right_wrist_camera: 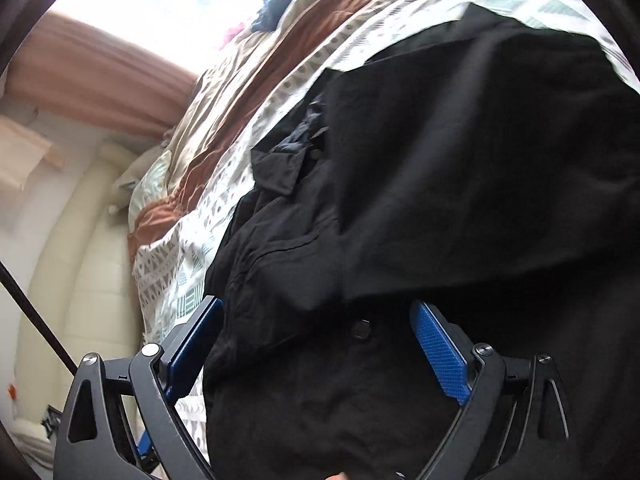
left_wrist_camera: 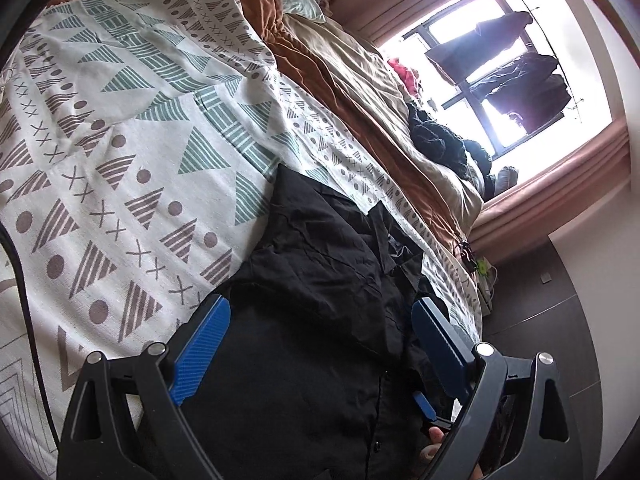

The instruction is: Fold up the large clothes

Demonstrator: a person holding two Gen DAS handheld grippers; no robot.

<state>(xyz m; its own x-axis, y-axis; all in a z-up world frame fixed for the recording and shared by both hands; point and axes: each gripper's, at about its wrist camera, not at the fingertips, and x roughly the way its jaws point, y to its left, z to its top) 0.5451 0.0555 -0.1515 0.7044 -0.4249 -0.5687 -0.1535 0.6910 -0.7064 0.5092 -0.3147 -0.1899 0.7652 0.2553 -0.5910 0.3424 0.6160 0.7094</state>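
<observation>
A plain black button-up cloth shirt (left_wrist_camera: 320, 280) with small black buttons lies on a white woven bedspread (left_wrist_camera: 120, 140), which is patterned with teal striped triangles, mauve-grey striped triangles, mauve dots and rows of small crosses. On the far side of the bedspread lies a rumpled quilt (left_wrist_camera: 360, 92) in rust-brown and beige bands, with a pale mint-white pillow (left_wrist_camera: 300, 0) at its far left end. A heap of dark navy and black clothes (left_wrist_camera: 444, 140) sits on the quilt, a bright pink piece beside it. The curtains (left_wrist_camera: 560, 184) around the window are dusty pink. Each claw, the left claw (left_wrist_camera: 320, 320) and the right claw (right_wrist_camera: 316, 320), has bright blue ribbed pads on black arms. The headboard (right_wrist_camera: 80, 260) is cream.
</observation>
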